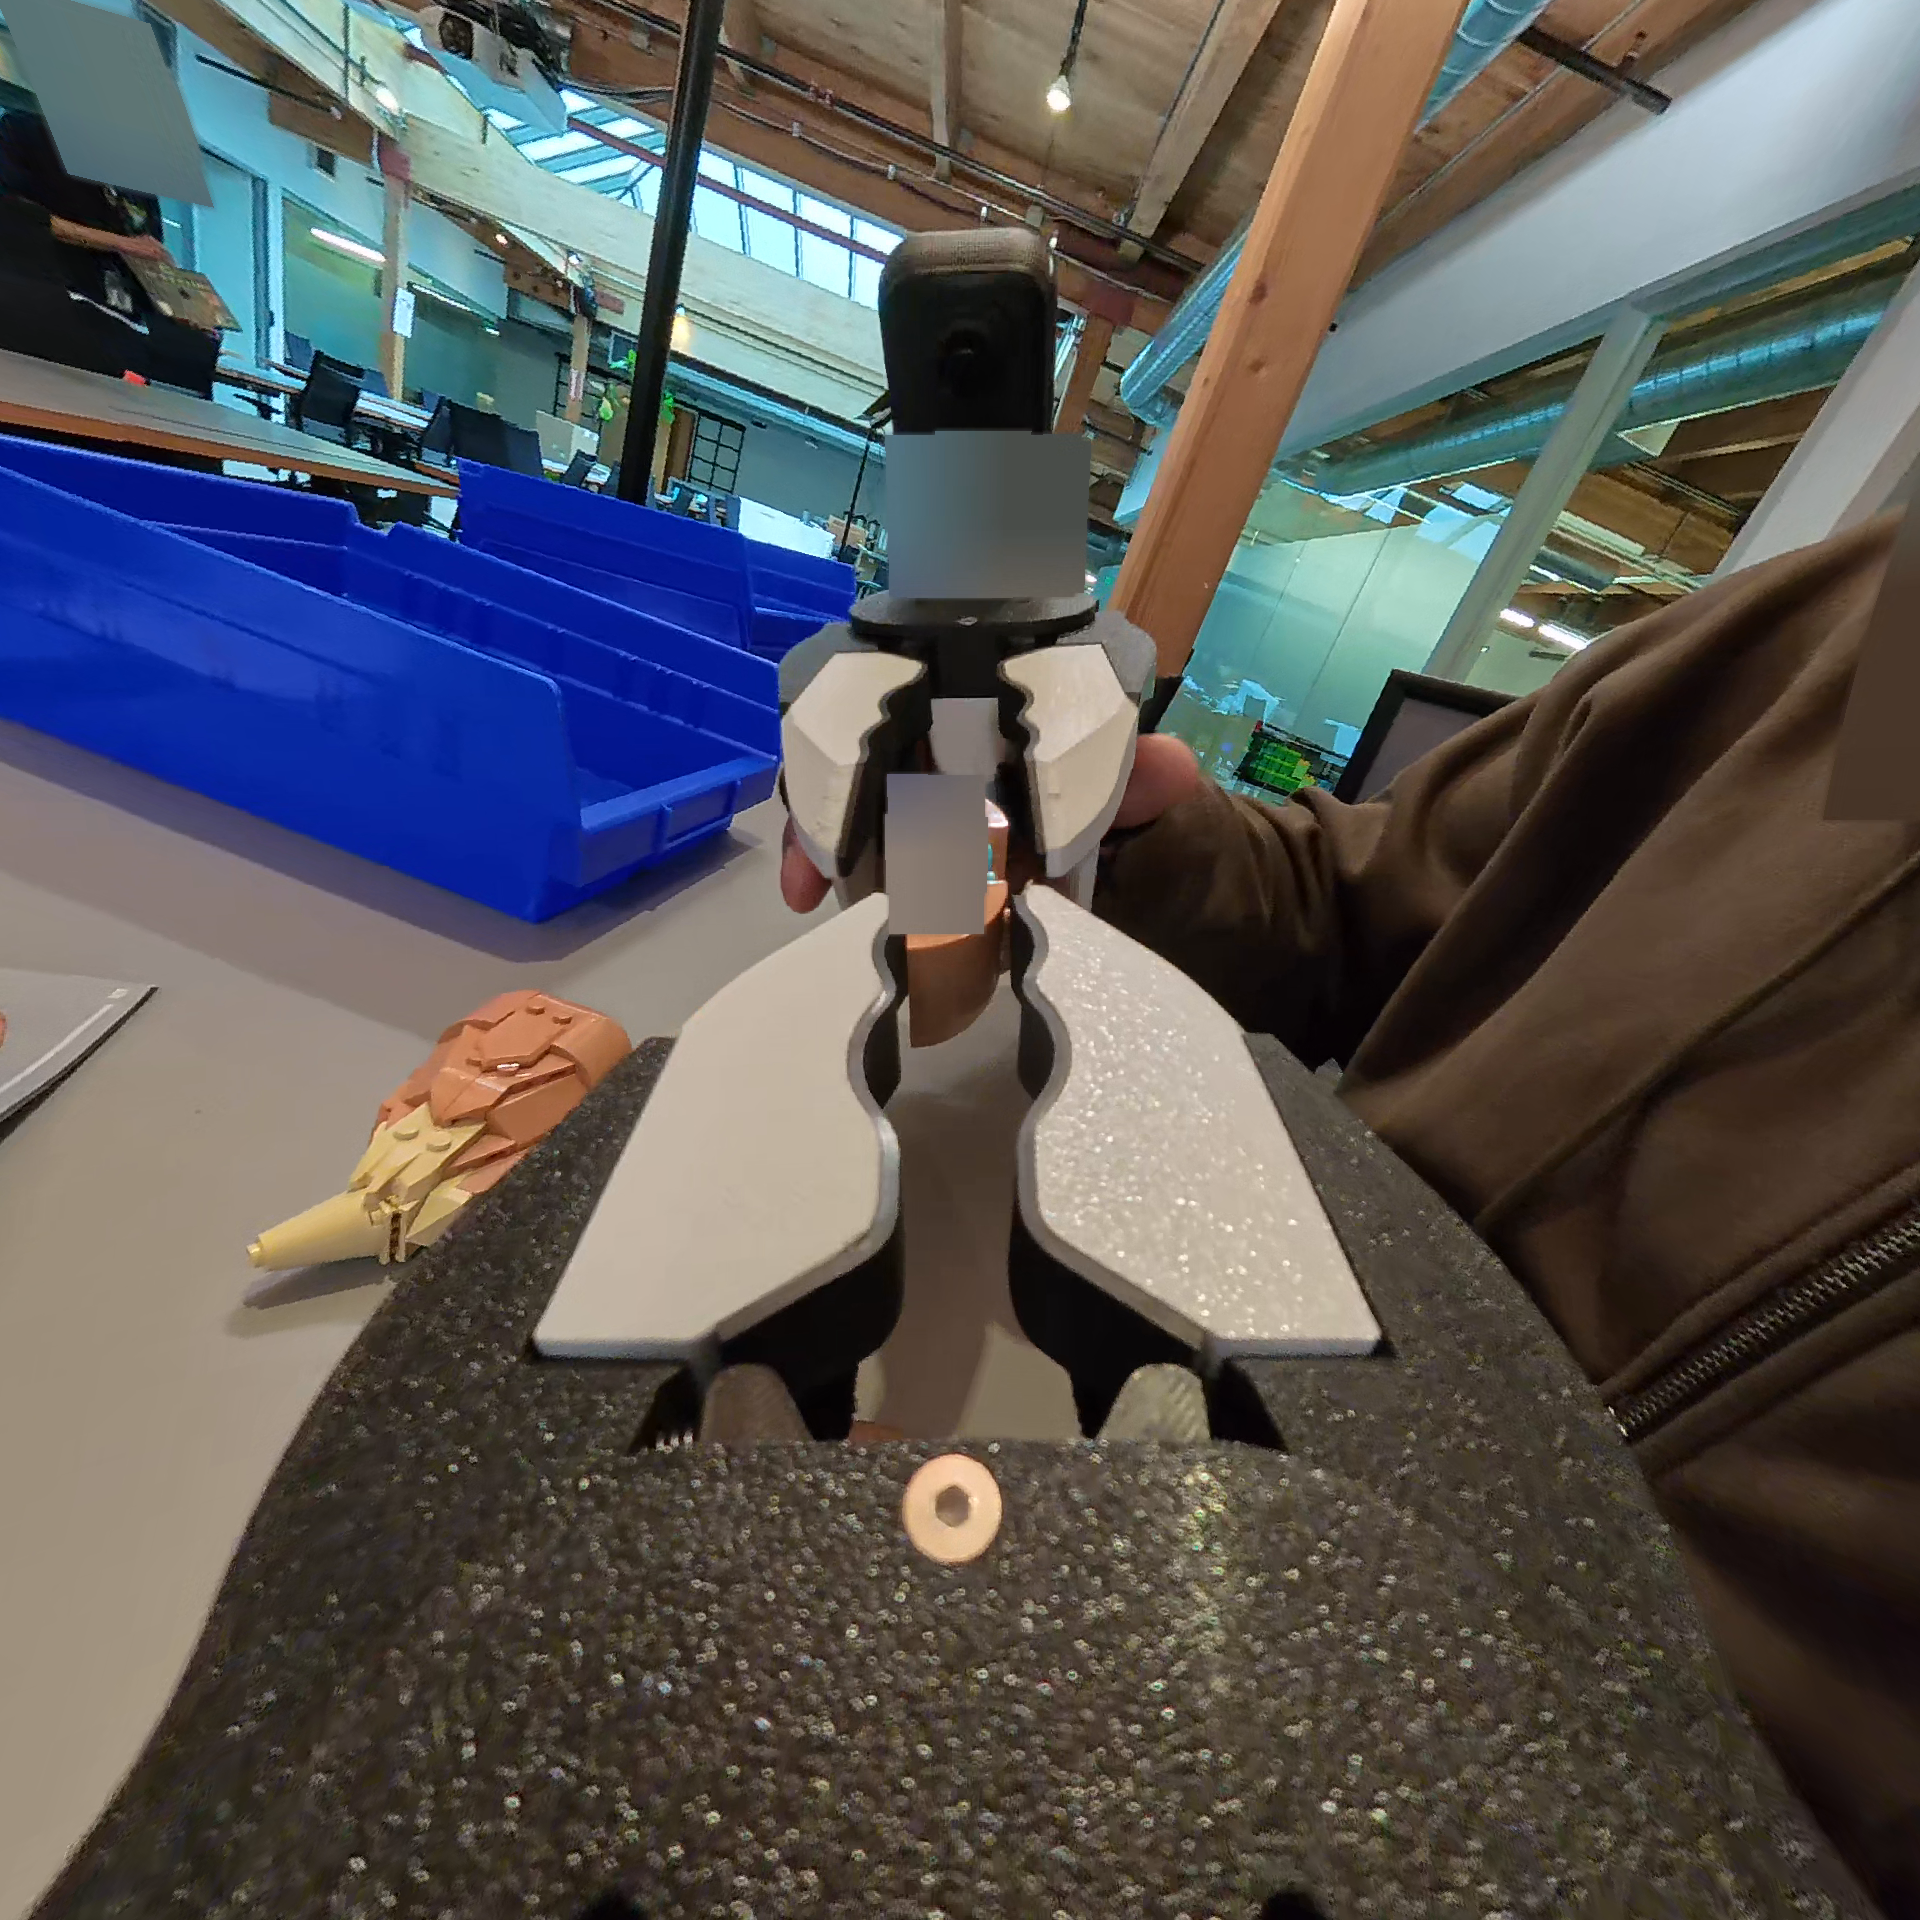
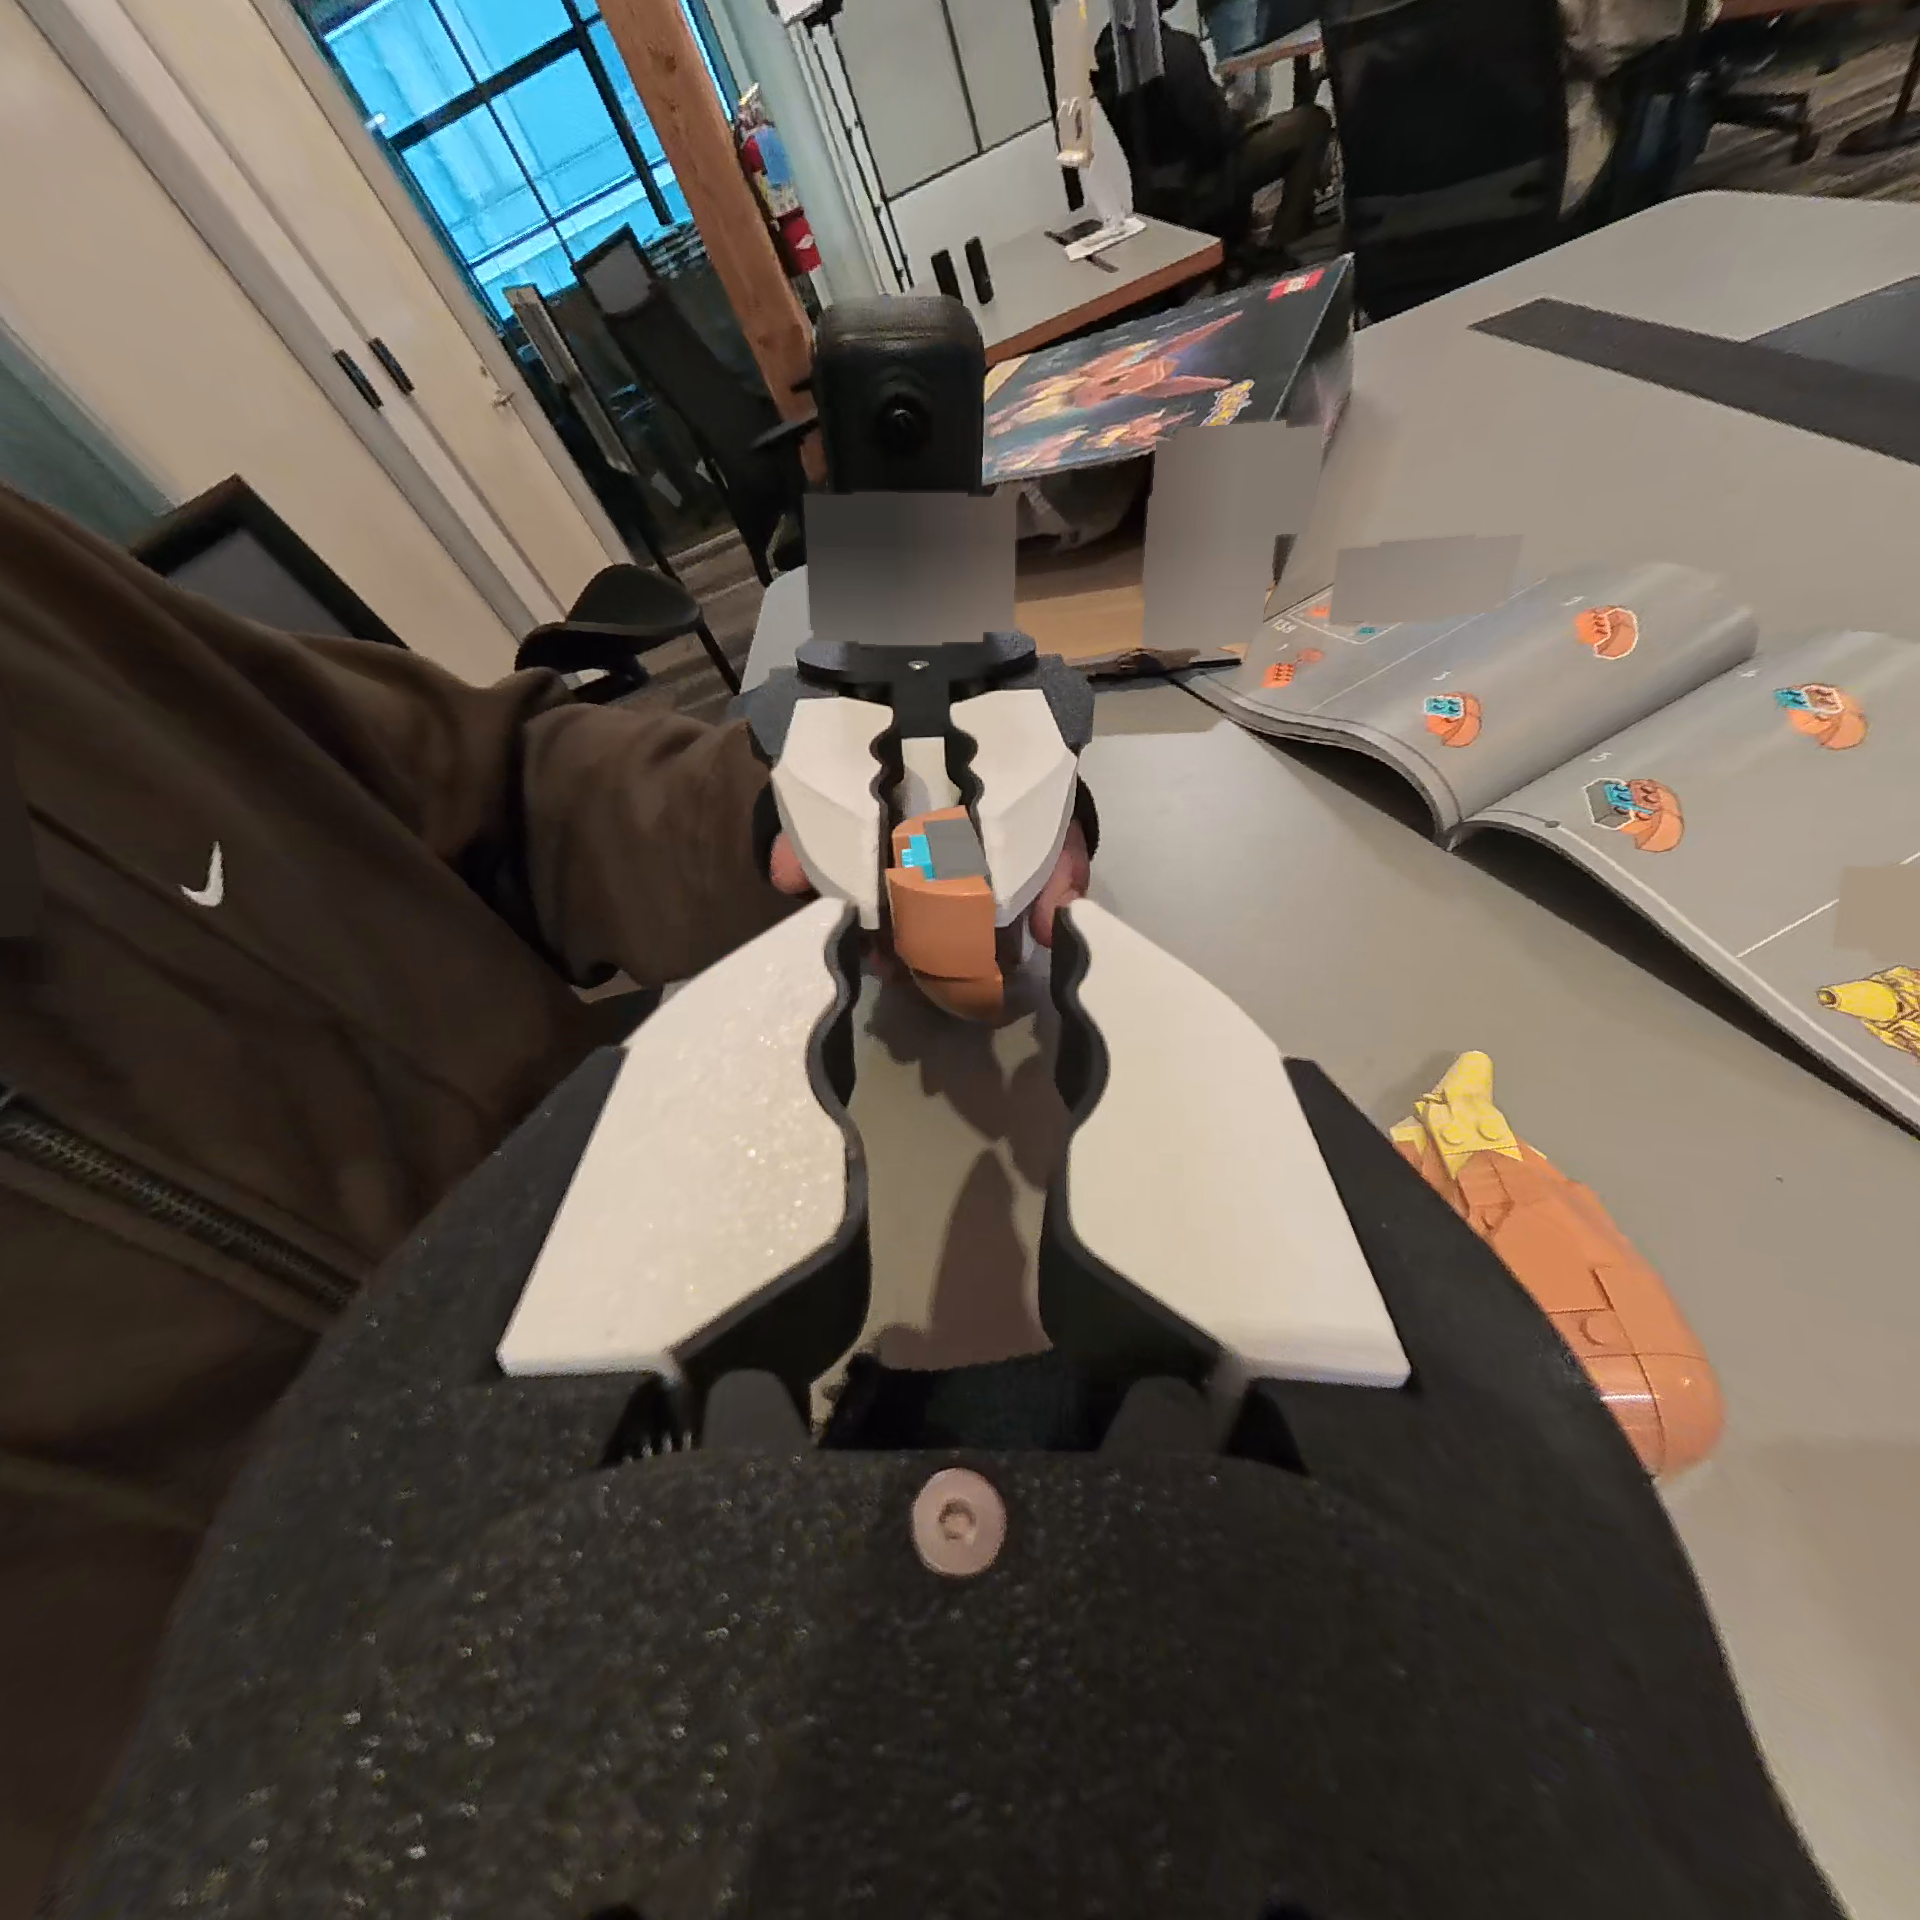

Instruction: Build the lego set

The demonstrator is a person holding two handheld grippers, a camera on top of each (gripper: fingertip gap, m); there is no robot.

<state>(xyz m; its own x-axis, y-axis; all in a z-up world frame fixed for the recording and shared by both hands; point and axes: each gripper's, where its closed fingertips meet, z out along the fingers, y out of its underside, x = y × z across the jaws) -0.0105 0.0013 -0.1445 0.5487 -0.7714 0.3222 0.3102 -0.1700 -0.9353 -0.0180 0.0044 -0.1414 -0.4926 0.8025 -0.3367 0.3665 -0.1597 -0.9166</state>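
Observation:
My left gripper (image 1: 951,925) is shut on a small orange rounded Lego sub-assembly (image 1: 951,987) and holds it above the grey table (image 1: 156,1351). In the right wrist view the sub-assembly (image 2: 940,925) carries a grey brick and a teal brick on top. It sits between the fingers of the left gripper (image 2: 935,894). My right gripper (image 2: 956,920) faces the left one tip to tip. It is open, its fingertips either side of the piece with a gap on both sides. It also shows in the left wrist view (image 1: 961,873).
A larger orange and tan Lego model (image 1: 488,1112) lies on the table, also in the right wrist view (image 2: 1538,1247). An open instruction booklet (image 2: 1558,748) and the set's box (image 2: 1164,384) lie beyond it. Blue bins (image 1: 416,675) stand at the left. A brown sleeve (image 2: 312,883) holds each gripper. The tips of both grippers are at nearly the same place.

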